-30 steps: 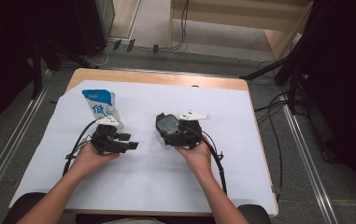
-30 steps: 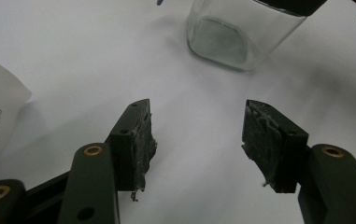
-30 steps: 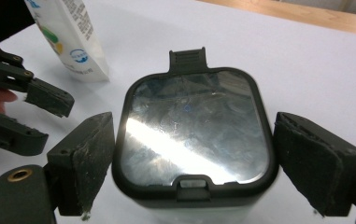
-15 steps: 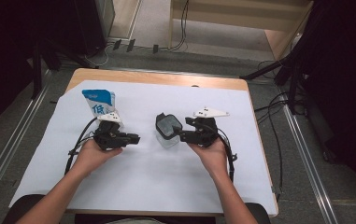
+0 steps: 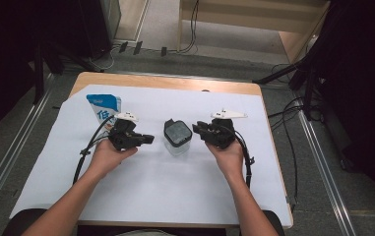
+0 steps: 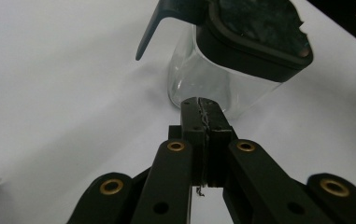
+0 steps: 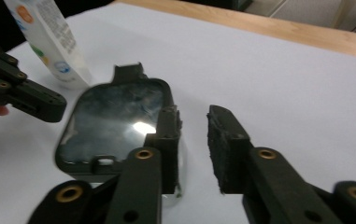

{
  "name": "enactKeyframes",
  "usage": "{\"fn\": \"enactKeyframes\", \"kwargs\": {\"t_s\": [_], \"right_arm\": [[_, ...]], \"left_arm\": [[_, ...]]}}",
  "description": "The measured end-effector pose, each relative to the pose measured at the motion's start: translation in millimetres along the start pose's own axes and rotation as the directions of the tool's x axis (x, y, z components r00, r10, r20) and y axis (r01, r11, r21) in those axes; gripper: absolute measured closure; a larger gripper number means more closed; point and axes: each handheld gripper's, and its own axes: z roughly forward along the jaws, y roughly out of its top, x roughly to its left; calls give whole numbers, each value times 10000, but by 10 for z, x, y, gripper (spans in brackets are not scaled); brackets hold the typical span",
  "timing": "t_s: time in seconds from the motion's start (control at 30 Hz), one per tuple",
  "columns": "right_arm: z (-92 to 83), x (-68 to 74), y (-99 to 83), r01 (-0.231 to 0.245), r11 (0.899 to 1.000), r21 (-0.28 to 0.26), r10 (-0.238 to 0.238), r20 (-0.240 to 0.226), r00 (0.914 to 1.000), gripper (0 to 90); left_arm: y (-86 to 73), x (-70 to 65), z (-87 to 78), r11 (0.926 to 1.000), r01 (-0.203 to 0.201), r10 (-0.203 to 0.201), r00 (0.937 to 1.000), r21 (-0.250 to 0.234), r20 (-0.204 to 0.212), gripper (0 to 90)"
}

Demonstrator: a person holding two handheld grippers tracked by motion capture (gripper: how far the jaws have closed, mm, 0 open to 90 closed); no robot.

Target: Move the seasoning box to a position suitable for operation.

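A clear glass jar with a dark lid stands upright on the white sheet between my two grippers. My left gripper is shut with nothing in it and points at the jar from its left, a short way off. In the left gripper view the closed tips sit just before the jar's glass wall. My right gripper is open just right of the jar. In the right gripper view one jaw lies beside the lid, and the gap between the jaws holds nothing.
A blue and white milk carton stands behind my left gripper and appears again at the top left of the right gripper view. The white sheet covers most of the wooden table. Cables trail off both grippers.
My right gripper has drawn back to the right, off the jar, which now stands alone. My left gripper has shifted slightly right toward the jar.
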Motion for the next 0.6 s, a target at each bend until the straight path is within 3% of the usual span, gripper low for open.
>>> {"fn": "enactKeyframes", "kwargs": {"t_s": [0.13, 0.3, 0.43, 0.6], "right_arm": [[116, -70, -64, 128, 9986, 514, -134, 107, 9999, 900], [277, -171, -158, -572, 9923, 1101, 635, -554, 9964, 900], [327, -143, -168, -400, 9917, 1226, 473, -572, 9972, 900], [339, -99, -181, -304, 9903, 1357, 387, -585, 9975, 900]], "left_arm": [[-13, -22, 72, 10000, -42, 42, 10000, 56, -2, 900], [-1, -56, 132, 9999, -136, 136, 9999, -26, 56, 900], [18, -82, 144, 9993, -183, 184, 9998, -326, 21, 900], [37, -112, 192, 9992, -225, 227, 9997, -333, 66, 900]]}}
